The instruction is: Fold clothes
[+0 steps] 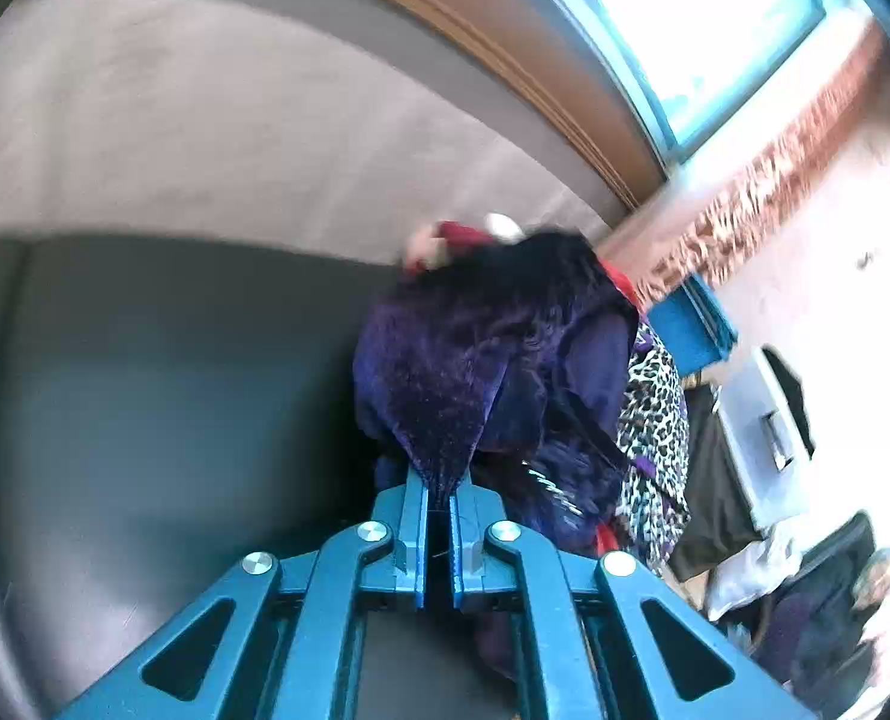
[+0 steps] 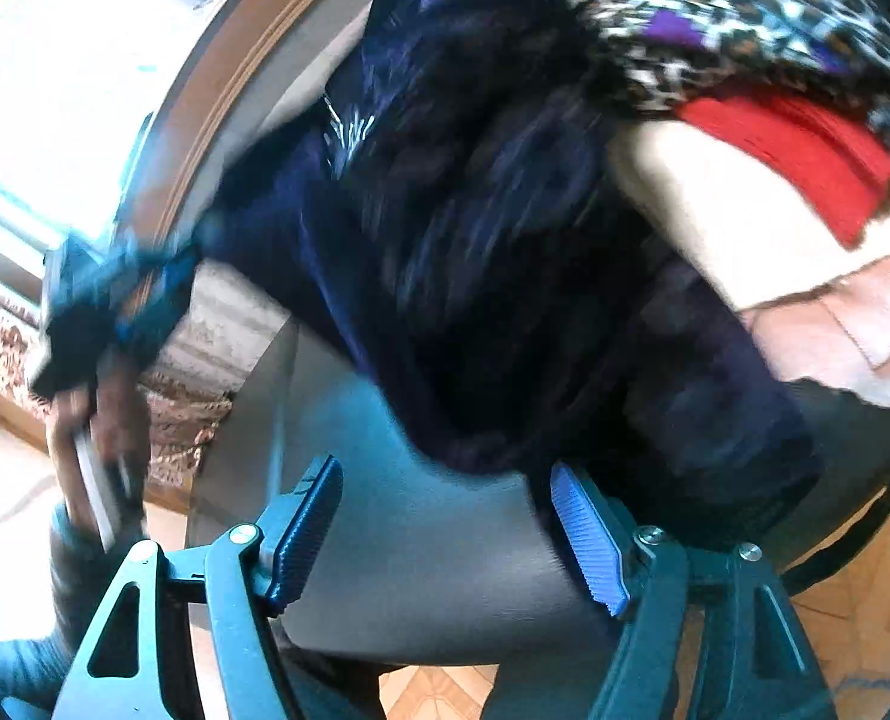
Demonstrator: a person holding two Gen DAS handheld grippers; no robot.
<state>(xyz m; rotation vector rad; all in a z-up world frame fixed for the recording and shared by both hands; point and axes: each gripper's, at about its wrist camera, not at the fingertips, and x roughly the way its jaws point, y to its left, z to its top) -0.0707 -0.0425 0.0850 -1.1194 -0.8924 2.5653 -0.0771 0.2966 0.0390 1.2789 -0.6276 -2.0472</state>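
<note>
A dark purple velvet garment (image 1: 481,372) hangs bunched from my left gripper (image 1: 438,495), which is shut on a pinch of its fabric above a dark grey surface (image 1: 174,390). In the right wrist view the same garment (image 2: 475,252) is lifted and stretched toward the left gripper (image 2: 114,294) at the far left. My right gripper (image 2: 445,531) is open and empty, with its jaws wide apart just below the garment's lower edge. The view is blurred by motion.
A pile of other clothes lies beside the garment: a leopard-print piece (image 2: 715,12), a red one (image 2: 793,150) and a cream one (image 2: 715,222). A grey padded surface (image 1: 204,138) with a wooden frame (image 1: 505,48) and a window (image 1: 685,12) lies beyond. A wood floor (image 2: 853,612) lies below.
</note>
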